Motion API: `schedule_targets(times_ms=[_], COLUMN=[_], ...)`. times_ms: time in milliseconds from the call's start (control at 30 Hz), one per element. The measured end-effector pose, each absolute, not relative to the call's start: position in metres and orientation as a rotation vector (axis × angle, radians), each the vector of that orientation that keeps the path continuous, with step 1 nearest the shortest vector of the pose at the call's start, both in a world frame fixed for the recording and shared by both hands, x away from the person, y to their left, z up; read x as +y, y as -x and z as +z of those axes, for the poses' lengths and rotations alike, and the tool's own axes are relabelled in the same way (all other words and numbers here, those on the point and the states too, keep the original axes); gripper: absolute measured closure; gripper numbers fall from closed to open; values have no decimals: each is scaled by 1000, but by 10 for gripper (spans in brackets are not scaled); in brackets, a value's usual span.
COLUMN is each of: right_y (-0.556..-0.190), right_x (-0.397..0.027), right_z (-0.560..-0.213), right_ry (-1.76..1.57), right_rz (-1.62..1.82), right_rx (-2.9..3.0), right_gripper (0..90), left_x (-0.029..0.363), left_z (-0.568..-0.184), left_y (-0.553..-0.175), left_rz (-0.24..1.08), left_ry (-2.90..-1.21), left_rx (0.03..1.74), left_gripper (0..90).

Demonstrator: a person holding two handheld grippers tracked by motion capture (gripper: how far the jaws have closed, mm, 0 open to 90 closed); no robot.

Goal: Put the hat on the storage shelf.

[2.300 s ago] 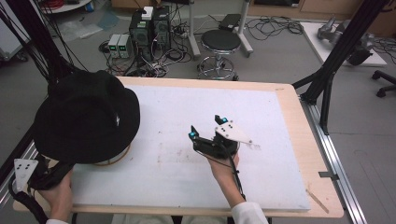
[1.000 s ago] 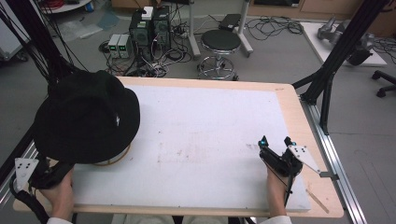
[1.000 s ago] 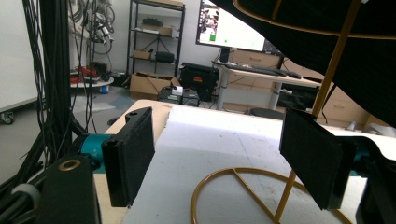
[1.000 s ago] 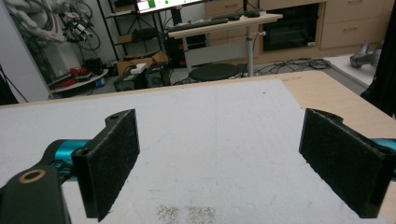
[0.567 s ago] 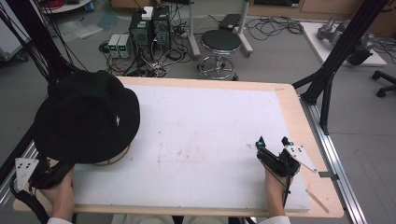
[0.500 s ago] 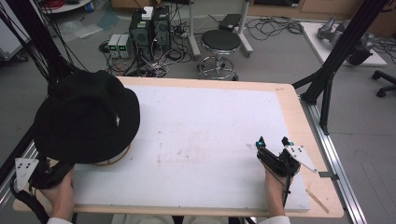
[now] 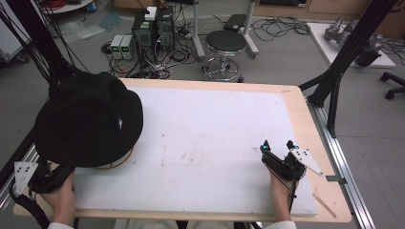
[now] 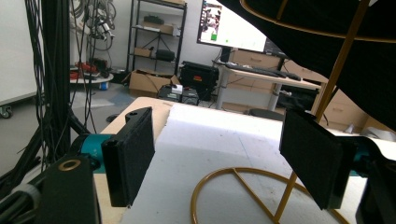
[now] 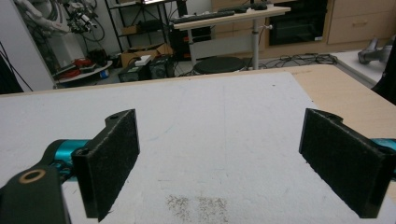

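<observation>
A black brimmed hat (image 7: 88, 119) rests on a gold wire stand (image 7: 119, 161) at the left of the white mat (image 7: 205, 138). My left gripper (image 7: 45, 177) is held at the table's front left corner, below the hat's brim. In the left gripper view it (image 8: 224, 158) is open, its jaws on either side of the stand's ring base (image 8: 219, 182), with the gold rod (image 8: 343, 56) and the hat (image 8: 355, 32) above on the right. My right gripper (image 7: 277, 147) rests open near the mat's front right; nothing lies between its jaws (image 9: 233, 163).
The wooden table edge (image 7: 305, 119) borders the mat on the right. Black frame posts (image 7: 341, 67) stand at the right corner. A stool (image 7: 224, 45) and computer boxes (image 7: 153, 26) with cables sit on the floor behind the table.
My right gripper has moved from the middle of the mat to its front right and has since settled there. The left gripper and the hat have stayed put.
</observation>
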State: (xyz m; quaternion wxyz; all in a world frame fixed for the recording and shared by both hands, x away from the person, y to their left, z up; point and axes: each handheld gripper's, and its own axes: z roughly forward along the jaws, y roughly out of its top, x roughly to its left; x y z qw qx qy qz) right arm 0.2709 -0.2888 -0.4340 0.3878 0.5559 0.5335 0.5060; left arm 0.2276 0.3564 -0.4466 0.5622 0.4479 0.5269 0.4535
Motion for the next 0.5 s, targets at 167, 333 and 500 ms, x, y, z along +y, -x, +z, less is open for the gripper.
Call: schedule_targets(times_ms=[167, 333, 500], right_y=[-272, -272, -272], right_x=[-289, -288, -288], right_z=[-434, -435, -435], right_ry=[-1415, -1426, -1423], right_rz=[1283, 1288, 1291], right_rx=[1360, 1364, 1363], right_gripper=[115, 115, 114], left_x=[357, 357, 357], left_z=[-447, -447, -447], left_y=[-228, -228, -228], left_rz=[1066, 1062, 1062], left_ry=[-1056, -1055, -1052], left_rx=[1244, 1245, 1246], left_gripper=[267, 267, 267])
